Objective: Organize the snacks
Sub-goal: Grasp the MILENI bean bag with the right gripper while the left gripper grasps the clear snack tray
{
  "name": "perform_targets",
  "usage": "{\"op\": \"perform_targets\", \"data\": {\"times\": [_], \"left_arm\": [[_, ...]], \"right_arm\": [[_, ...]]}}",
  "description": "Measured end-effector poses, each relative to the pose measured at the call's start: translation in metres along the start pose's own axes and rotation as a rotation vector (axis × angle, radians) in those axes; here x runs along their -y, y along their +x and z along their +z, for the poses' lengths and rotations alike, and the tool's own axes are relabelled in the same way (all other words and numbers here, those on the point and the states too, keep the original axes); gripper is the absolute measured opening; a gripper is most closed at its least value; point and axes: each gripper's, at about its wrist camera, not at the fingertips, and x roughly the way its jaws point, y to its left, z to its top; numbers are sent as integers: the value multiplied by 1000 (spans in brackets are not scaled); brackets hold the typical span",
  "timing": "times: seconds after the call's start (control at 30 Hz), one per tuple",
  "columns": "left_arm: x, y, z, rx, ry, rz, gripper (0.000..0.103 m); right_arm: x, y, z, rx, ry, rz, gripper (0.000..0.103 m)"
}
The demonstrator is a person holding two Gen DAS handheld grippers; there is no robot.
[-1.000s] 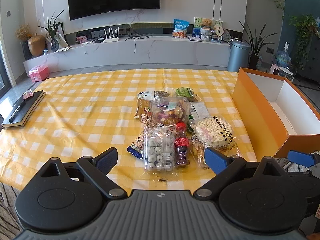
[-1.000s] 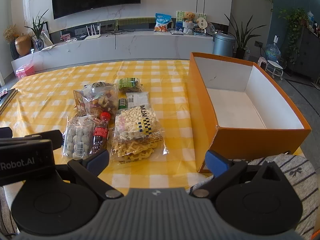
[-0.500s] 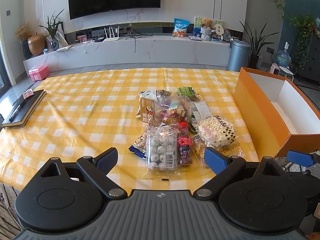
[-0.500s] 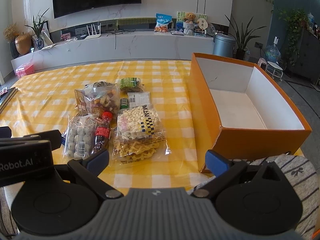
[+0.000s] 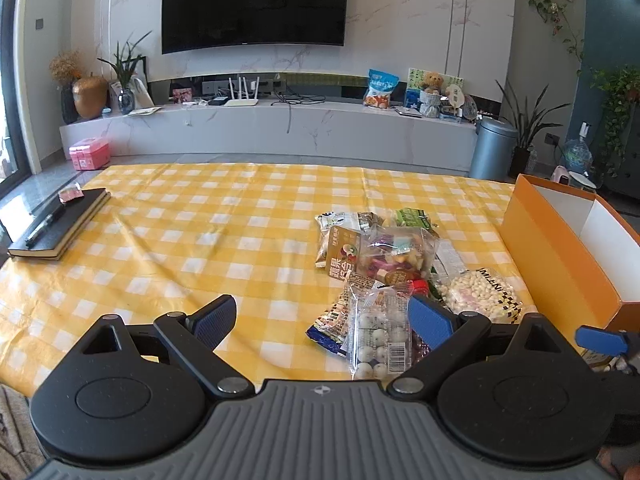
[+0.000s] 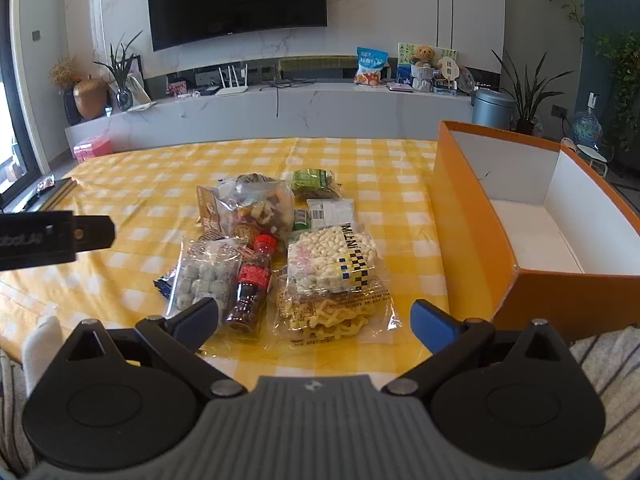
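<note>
Centrally, snack packs (image 6: 280, 248) lie heaped on the yellow-check worktop (image 5: 200, 240), w/ a cola bottle (image 6: 252, 280) among them. Orange box (image 6: 520, 216) sits mid-right, white inside, open-topped. Notebook (image 5: 56, 224) lies mid-left. Left tool (image 5: 320, 320) and right tool (image 6: 312, 316) hang lower frame, fingers apart, gripping nothing.

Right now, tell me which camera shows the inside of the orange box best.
The right wrist view: the orange box shows its white floor and inner walls, with nothing visible inside. The left wrist view catches the orange box at the frame edge, mostly its outer wall.
</note>
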Motion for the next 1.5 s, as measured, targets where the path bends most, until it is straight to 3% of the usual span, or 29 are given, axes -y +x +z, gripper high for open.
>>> {"op": "perform_targets", "data": {"times": [0.3,0.43,0.57,0.77,1.07,1.5], "left_arm": [[-10,19,-7,-50,-9,-70,103],[-12,18,-7,-46,-20,-64,103],[-15,22,-8,-70,-32,-56,103],[-12,27,-9,-88,-19,-52,103],[-6,28,-13,-92,1,-44,103],[-2,32,-16,-104,14,-21,103]], "right_arm": [[1,57,30,-94,21,-53,100],[-4,86,44,-131,-30,-105,100],[-11,121,47,-229,-109,-187,100],[3,139,46,-261,-26,-120,100],[9,136,42,-242,2,-47,86],[7,85,41,-130,-6,5,82]]}}
